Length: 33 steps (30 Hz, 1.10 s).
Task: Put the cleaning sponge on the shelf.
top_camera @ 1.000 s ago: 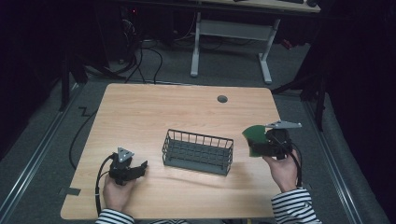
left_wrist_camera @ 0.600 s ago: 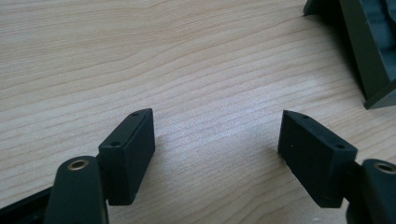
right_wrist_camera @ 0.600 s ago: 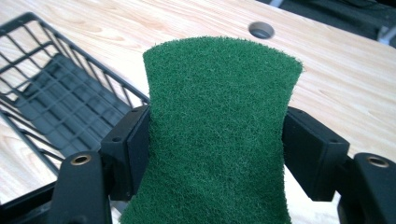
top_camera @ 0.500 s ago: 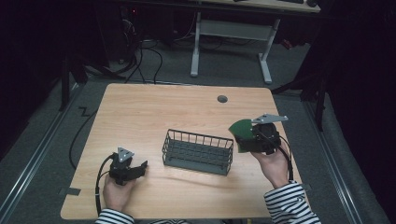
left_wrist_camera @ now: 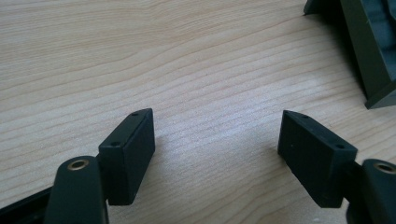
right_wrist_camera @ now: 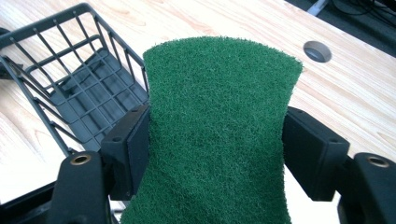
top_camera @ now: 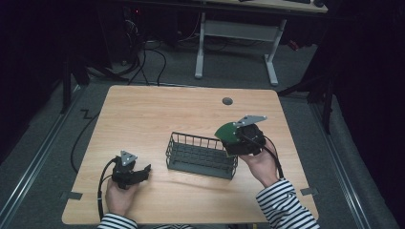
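A green scouring pad (right_wrist_camera: 217,135) is squeezed between the jaws of my right gripper (top_camera: 241,139), which is shut on it; its edges pinch inward where the jaws press. In the high view the green scouring pad (top_camera: 228,132) hangs just over the right end of a dark wire basket (top_camera: 201,155) at the table's middle. The dark wire basket (right_wrist_camera: 70,93) lies below and left of the pad in the right gripper view. My left gripper (top_camera: 138,172) rests near the front left of the table, open; in its own view my left gripper (left_wrist_camera: 217,142) has only bare wood between its jaws.
The wooden table (top_camera: 157,114) has a round cable hole (top_camera: 227,101) at the back right. A corner of the basket (left_wrist_camera: 369,51) shows at the left gripper view's top right. Desk legs and cables stand on the floor beyond the table.
My right gripper has carried the green pad leftward, from right of the basket to over its right end. The left gripper has stayed put.
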Motion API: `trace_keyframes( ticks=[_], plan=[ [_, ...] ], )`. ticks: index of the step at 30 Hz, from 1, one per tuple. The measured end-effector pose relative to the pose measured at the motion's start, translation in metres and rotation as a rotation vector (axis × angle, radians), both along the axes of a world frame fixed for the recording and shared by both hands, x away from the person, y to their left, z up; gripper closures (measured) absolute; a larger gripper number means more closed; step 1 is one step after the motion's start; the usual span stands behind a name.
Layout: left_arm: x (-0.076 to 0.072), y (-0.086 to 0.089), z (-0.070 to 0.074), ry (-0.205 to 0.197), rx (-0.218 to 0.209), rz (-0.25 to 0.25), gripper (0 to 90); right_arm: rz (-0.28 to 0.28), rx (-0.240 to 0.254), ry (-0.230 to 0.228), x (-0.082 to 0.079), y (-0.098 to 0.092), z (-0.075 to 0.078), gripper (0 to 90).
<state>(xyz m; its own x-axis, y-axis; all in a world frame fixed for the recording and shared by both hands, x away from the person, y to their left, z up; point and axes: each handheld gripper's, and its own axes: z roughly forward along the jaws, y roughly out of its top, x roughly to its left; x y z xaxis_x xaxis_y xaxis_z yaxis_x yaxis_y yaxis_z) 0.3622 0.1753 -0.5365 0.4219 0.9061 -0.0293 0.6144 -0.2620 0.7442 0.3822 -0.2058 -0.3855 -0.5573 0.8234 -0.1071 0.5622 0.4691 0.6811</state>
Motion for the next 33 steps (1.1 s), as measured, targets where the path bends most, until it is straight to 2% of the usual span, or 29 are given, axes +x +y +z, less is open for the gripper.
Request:
trace_keyframes(
  ticks=[8, 12, 18, 23, 28, 33],
  plan=[
    [0.0, 0.0, 0.0, 0.0, 0.001, -0.001, 27.8, 0.027, -0.006, 0.003, 0.004, 0.013, -0.01, 29.9],
    [0.0, 0.0, 0.0, 0.0, 0.002, -0.001, 27.8, 0.041, -0.024, -0.003, 0.005, 0.016, -0.013, 29.8],
    [0.0, 0.0, 0.0, 0.0, 0.004, -0.001, 27.8, 0.05, -0.024, -0.001, 0.006, 0.018, -0.016, 29.7],
    [0.0, 0.0, 0.0, 0.0, 0.002, -0.001, 27.8, 0.063, -0.059, -0.003, 0.006, 0.022, -0.02, 29.5],
    [0.0, 0.0, 0.0, 0.0, 0.004, -0.001, 27.8, 0.073, -0.073, -0.018, 0.003, 0.026, -0.021, 29.5],
    [0.0, -0.001, 0.0, 0.0, 0.007, -0.001, 27.7, 0.083, -0.079, -0.011, 0.003, 0.029, -0.023, 29.4]
  ],
)
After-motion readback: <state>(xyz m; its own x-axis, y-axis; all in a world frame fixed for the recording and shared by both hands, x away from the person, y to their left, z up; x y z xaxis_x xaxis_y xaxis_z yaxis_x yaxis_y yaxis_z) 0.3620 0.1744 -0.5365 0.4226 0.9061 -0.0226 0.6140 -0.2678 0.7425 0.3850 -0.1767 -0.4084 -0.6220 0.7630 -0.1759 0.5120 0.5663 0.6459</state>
